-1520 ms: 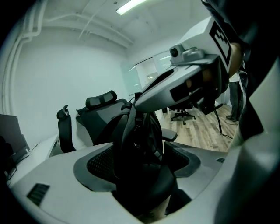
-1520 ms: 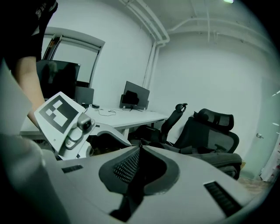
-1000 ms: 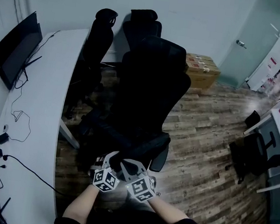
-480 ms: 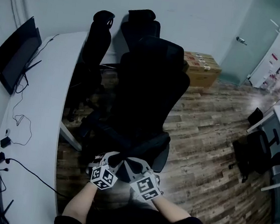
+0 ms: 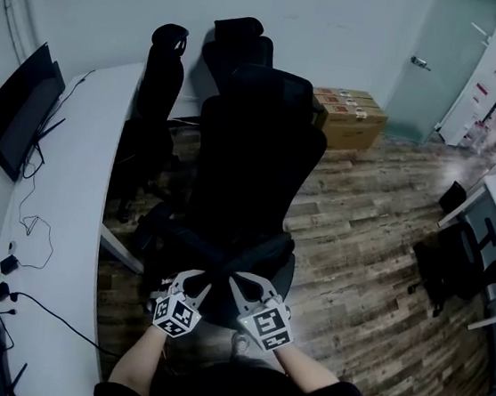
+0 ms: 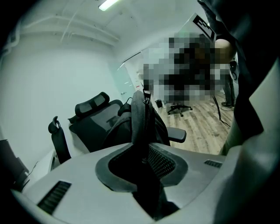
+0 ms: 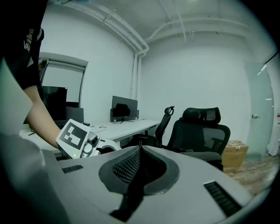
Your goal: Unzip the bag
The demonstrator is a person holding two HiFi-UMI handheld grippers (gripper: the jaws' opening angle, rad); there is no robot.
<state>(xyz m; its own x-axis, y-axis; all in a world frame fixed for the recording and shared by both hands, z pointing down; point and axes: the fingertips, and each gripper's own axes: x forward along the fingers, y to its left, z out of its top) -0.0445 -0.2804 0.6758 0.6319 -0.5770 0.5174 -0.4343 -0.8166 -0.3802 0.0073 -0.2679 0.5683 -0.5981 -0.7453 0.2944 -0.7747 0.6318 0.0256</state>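
Left gripper [image 6: 141, 148]: jaws narrow and closing – black bag edge pinched between them
Bag [image 6: 139, 116]: upright strip with a zip line running down it, rising out of the left jaws; in the head view it is lost against the black chair seat
Right gripper [image 7: 140, 151]: jaws together; thin dark sliver at the tips, can't tell what
Both grippers: side by side, near each other at the seat's front edge, one in each hand
Chair [image 5: 251, 175]: black, high-backed, straight ahead of the person, armrest on its right side
Other chairs [image 5: 157, 101]: two black ones behind it, beside the desk
Desk [image 5: 72, 171]: white, curved, along the left wall
Monitor [image 5: 17, 106]: dark, on the desk's far left
Cables [image 5: 33, 233]: loose black loops and plugs on the desktop
Floor [image 5: 367, 252]: wood planks, mixed brown tones
Boxes [image 5: 348, 115]: cardboard, against the back wall
Door [image 5: 434, 72]: frosted glass – handle on its left side, right of the boxes
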